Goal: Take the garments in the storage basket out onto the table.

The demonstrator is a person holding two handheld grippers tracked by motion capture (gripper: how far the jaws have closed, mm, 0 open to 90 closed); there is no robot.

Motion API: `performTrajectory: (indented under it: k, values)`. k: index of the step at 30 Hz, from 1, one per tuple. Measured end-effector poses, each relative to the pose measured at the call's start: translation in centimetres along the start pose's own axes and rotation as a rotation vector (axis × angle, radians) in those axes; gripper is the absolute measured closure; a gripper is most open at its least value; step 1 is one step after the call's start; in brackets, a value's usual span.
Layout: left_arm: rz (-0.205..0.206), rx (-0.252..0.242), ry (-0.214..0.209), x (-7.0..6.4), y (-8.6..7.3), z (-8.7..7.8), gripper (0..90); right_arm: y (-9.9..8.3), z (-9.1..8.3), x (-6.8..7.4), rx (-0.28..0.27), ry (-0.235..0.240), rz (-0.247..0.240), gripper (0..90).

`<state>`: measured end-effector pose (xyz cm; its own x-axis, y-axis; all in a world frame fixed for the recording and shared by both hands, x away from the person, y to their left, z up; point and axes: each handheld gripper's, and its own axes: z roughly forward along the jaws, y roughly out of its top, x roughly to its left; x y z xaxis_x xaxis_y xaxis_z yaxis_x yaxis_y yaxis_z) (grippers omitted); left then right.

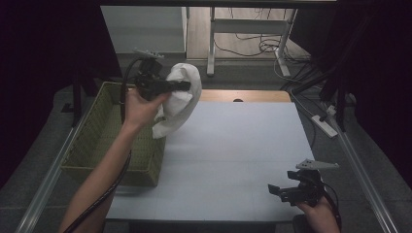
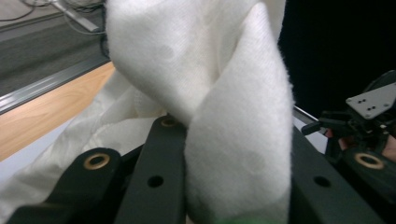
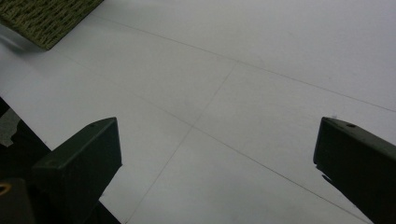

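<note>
Clearly, the left gripper (image 1: 187, 86) gripped the white cloth (image 1: 180, 99) in the air just right of the woven basket (image 1: 104, 133); its trailing end (hanging low) could snag the rim. Far right of the basket, the right gripper (image 1: 274, 189) idled, jaws spread.

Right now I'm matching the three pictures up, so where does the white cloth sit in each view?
High view: the cloth hangs from the left gripper, upper left of centre, above the basket's right rim.
Left gripper view: it takes up the centre, clamped between the jaws.
Right gripper view: no cloth here.
Shared landmark: the basket, left in the high view, top-left corner in the right gripper view.
</note>
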<state>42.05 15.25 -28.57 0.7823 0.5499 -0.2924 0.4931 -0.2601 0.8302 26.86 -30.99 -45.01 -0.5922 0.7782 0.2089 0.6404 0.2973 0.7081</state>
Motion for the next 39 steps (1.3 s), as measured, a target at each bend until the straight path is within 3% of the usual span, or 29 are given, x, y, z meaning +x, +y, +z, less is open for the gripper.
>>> performTrajectory:
  k: [10,17,26,39]
  values:
    - [0.03,0.01,-0.07,-1.5,0.8,2.4,79.4,0.0,0.0,0.0,-0.002,0.001,0.003,1.2]
    - [0.055,0.048,-0.076,-2.3,1.0,4.0,79.0,0.0,0.0,0.0,-0.005,0.001,0.003,1.2]
    - [0.065,0.136,-0.008,-1.8,-0.5,6.6,78.6,0.0,0.0,0.0,-0.005,0.003,0.002,1.1]
    - [0.026,0.205,0.004,-0.1,-3.7,10.9,77.5,0.0,0.0,0.0,0.003,0.004,-0.002,1.1]
